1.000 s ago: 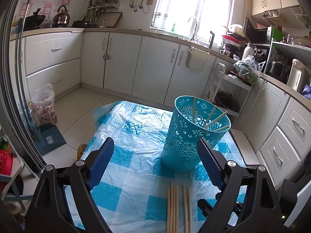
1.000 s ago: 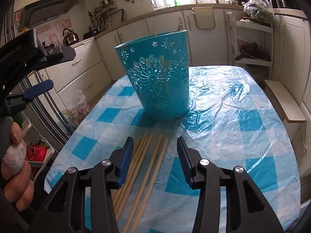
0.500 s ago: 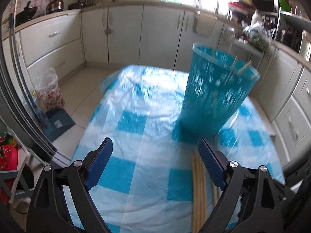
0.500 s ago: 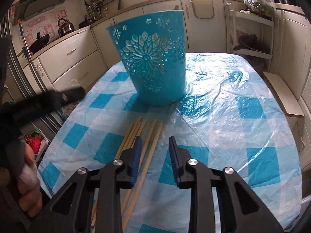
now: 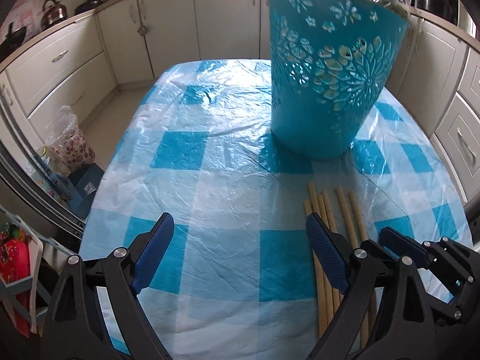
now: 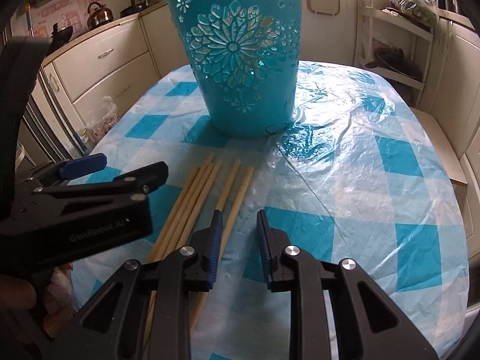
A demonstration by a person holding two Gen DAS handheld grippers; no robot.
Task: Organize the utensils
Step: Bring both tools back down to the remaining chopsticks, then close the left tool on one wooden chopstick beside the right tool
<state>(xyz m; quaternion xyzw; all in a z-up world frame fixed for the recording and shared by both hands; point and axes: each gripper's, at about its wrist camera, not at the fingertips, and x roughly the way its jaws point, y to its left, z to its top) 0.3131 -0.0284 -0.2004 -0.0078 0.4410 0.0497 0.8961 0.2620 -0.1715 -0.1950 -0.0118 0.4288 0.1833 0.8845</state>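
Several bamboo chopsticks (image 6: 207, 186) lie side by side on the checked tablecloth, in front of a tall teal cut-out bucket (image 6: 240, 60). My right gripper (image 6: 239, 217) hovers low over their right side. Its jaws are closing to a narrow gap, and the rightmost chopstick (image 6: 240, 192) runs between them with no pad pressing on it. My left gripper (image 5: 238, 225) stands wide open over bare cloth, with the chopsticks (image 5: 345, 210) just beyond its right finger. The left gripper (image 6: 135, 165) also shows beside the sticks in the right wrist view. The bucket's (image 5: 327, 75) inside is hidden.
The table (image 5: 186, 126) wears a blue-and-white plastic cover that wrinkles near the bucket. A hand (image 6: 18, 300) holds the left gripper at the lower left. Kitchen cabinets (image 5: 75, 69) ring the table, and a bag (image 5: 70, 147) stands on the floor to the left.
My left gripper has dropped toward the table and tilted down, ending next to the chopsticks. The right gripper's jaws have narrowed, and it has sunk a little over the sticks.
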